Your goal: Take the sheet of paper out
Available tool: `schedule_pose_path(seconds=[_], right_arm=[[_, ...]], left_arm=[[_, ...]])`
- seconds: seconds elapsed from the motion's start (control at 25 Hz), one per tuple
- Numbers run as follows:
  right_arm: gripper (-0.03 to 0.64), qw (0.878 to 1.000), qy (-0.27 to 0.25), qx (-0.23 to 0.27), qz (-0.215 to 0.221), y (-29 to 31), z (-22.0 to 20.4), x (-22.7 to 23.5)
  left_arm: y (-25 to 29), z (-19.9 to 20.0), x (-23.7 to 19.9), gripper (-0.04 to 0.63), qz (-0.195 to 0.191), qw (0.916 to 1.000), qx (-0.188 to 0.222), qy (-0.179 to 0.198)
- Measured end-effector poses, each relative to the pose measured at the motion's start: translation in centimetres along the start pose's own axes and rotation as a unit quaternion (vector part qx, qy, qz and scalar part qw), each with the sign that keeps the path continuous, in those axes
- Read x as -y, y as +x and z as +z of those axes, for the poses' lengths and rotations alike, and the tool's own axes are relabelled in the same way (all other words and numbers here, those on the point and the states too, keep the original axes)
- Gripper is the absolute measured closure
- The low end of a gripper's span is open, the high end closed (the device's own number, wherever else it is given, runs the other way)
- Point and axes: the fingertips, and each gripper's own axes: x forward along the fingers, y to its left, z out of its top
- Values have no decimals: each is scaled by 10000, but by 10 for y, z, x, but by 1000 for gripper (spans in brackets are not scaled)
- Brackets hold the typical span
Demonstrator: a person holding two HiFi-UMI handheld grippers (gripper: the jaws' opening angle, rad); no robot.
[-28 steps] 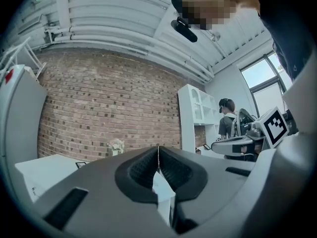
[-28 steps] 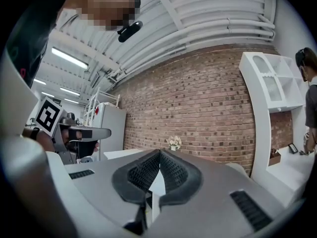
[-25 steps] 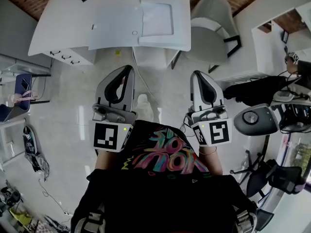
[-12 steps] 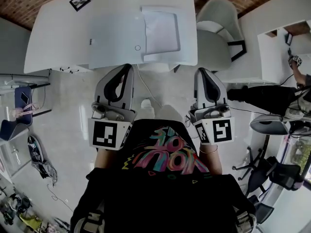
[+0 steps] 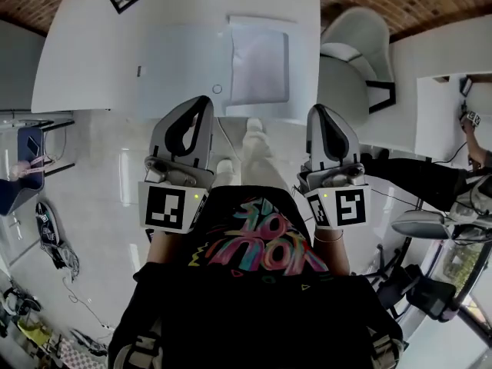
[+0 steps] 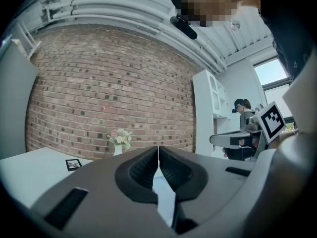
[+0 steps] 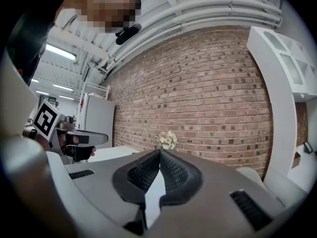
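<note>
L claw: grey two-jaw left gripper (image 5: 198, 110) shut, empty.
R claw: right gripper (image 5: 320, 115) same, shut, empty.
Paper: pale rectangular sheet of paper (image 5: 260, 68) flat on white desk (image 5: 92, 60).
Why: both short of desk, level; prob. nothing in reach yet.

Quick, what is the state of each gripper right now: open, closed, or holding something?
Left gripper: closed, holding nothing.
Right gripper: closed, holding nothing.

Grey left claw (image 6: 158, 148), white desk (image 5: 92, 60), red brick wall (image 6: 109, 83)
</note>
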Motion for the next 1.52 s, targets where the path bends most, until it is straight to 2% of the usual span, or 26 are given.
schedule_pose_path(seconds=[0.16,0.32,0.64,0.92,1.12,1.52], right_arm=[[597,9996,6,11,275,51,3,29],[597,9981,-11,50,607,95,14,63],[597,9904,-163,203,1360,164,33,107],[597,9881,-168,119,1522,192,30,127],[597,9880,-172,34,1533,203,28,126],[597,9885,-81,-154,1503,217,14,120]], left_arm=[[51,8,-20,568,337,9992,106,-204],[99,10,-31,568,504,9987,-15,-44],[161,36,-48,568,1064,9937,356,54],[180,23,-61,568,1357,9907,-104,-17],[186,16,-72,568,1345,9907,-154,-111],[195,-21,-83,568,1066,9918,-576,-406]])
